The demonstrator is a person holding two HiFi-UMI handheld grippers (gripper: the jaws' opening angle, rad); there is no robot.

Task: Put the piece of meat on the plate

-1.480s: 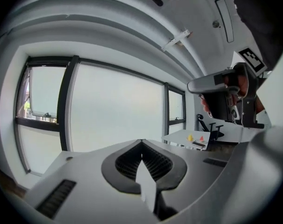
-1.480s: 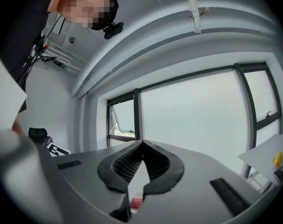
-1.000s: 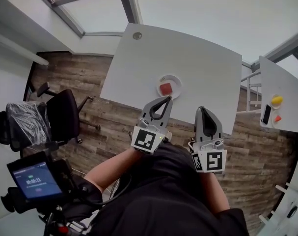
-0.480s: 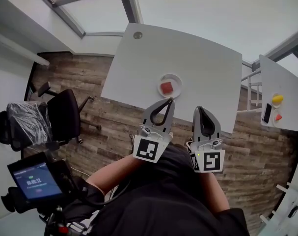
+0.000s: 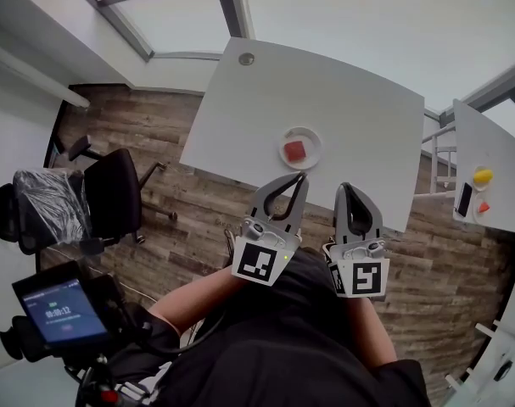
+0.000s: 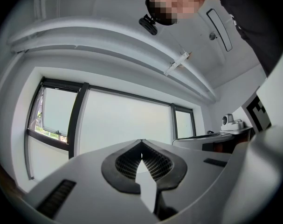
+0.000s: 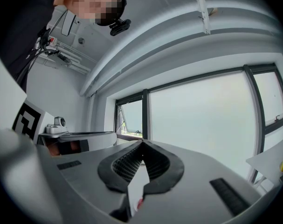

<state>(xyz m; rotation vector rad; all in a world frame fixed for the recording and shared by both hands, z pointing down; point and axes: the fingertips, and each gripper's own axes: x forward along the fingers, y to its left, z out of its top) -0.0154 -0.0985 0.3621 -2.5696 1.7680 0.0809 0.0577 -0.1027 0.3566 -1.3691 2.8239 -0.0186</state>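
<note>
A red piece of meat (image 5: pixel 295 150) lies on a small white plate (image 5: pixel 310 158) on the white table (image 5: pixel 342 108), close to its near edge. My left gripper (image 5: pixel 301 176) (image 6: pixel 141 143) is shut and empty, its tips just short of the plate on the near side. To its right, my right gripper (image 5: pixel 349 188) (image 7: pixel 142 143) is also shut and holds nothing, at the table's near edge. Both point level toward the windows. Through the gap under the right jaws a bit of red shows.
A black office chair (image 5: pixel 113 197) stands on the wooden floor at the left. A second white table (image 5: pixel 495 142) at the right carries a yellow object (image 5: pixel 482 176), a dark phone (image 5: pixel 461 197) and a small red thing (image 5: pixel 481 208). A screen device (image 5: pixel 60 312) sits at lower left.
My left gripper has risen a little and drawn slightly back from the plate's near rim. The right gripper has kept still. The meat stays on the plate.
</note>
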